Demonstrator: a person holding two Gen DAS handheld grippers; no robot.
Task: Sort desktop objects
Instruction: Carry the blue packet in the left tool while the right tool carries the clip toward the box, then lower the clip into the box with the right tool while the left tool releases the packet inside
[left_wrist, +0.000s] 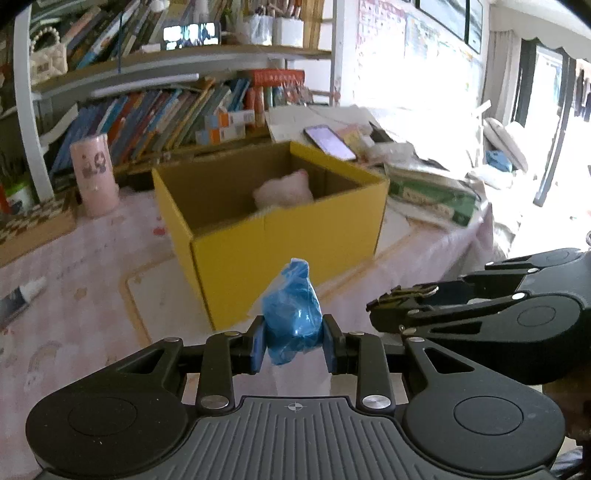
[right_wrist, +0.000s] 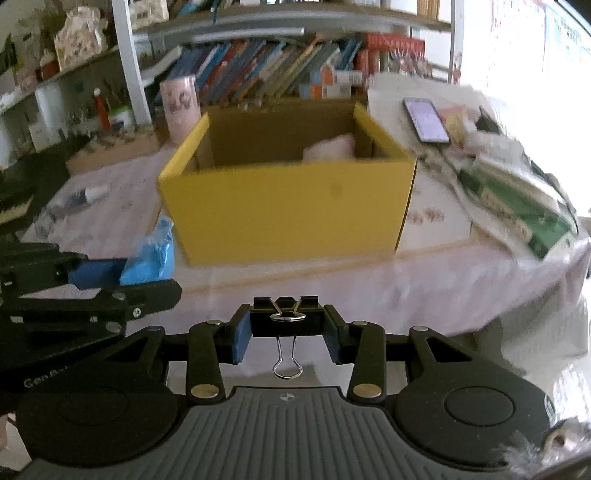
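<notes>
Left wrist view. Nearest us, the ribbed grey body and black linkage arms of the left gripper (left_wrist: 294, 341), its blue pads pinching a crinkled blue plastic bundle (left_wrist: 291, 317), soft and lumpy, twisted to a point on top. Beyond it we list a yellow cardboard box (left_wrist: 280, 236), open-topped, brown inside, with a pale pink fluffy item (left_wrist: 283, 190) in it. The box stands on a pink patterned tablecloth (left_wrist: 92, 258). To its left, a pink cylindrical container (left_wrist: 95, 173); behind its right corner, a smartphone (left_wrist: 330, 142) with a lit screen, lying on papers. The right gripper (left_wrist: 373, 308) enters at the right edge.

Right wrist view. Nearest us, the right gripper (right_wrist: 288, 325), fingers clamped on a black binder clip (right_wrist: 287, 318), matt body crosswise, one wire handle hanging toward the camera. The left gripper (right_wrist: 122, 273) with its blue bundle (right_wrist: 153, 254) shows at left, just before the yellow box (right_wrist: 288, 218).
</notes>
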